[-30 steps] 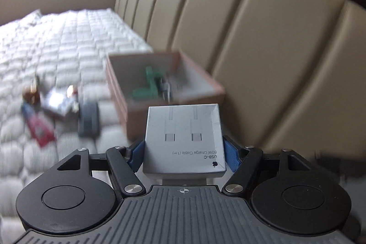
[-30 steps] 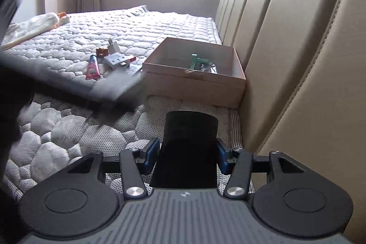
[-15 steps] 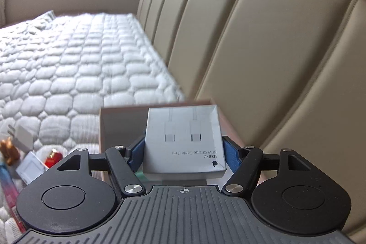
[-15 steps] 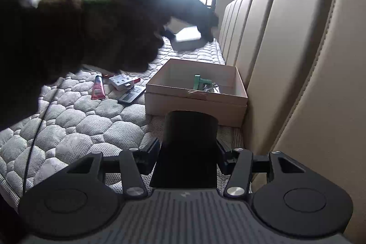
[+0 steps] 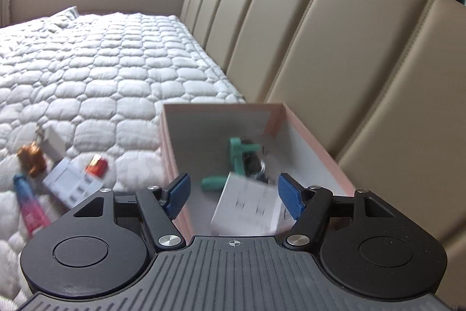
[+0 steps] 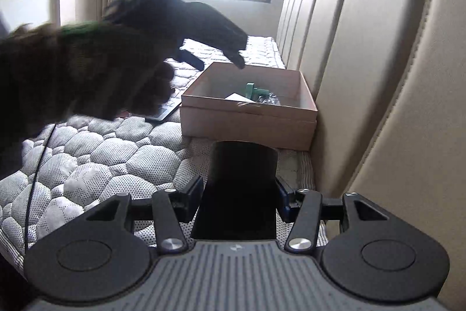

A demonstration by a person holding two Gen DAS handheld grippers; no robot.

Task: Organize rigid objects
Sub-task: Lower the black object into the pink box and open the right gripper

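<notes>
Quilted bedding [image 5: 96, 83] carries a pink box [image 5: 314, 147] against the padded headboard [image 5: 335, 54]. I see my left gripper [image 5: 233, 194] spread wide above it; the blurred white carton [image 5: 247, 206] lies tilted inside, long axis running away from me, beside a green tool [image 5: 238, 156]. My right gripper [image 6: 238, 191] clamps a black block [image 6: 238, 188].

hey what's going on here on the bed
Someone is tidying small items into a pink cardboard box beside the headboard. The left hand-held gripper is open above it, and a white cable carton lies inside near a green tool. The right hand-held gripper holds a black object, waiting nearby.
</notes>
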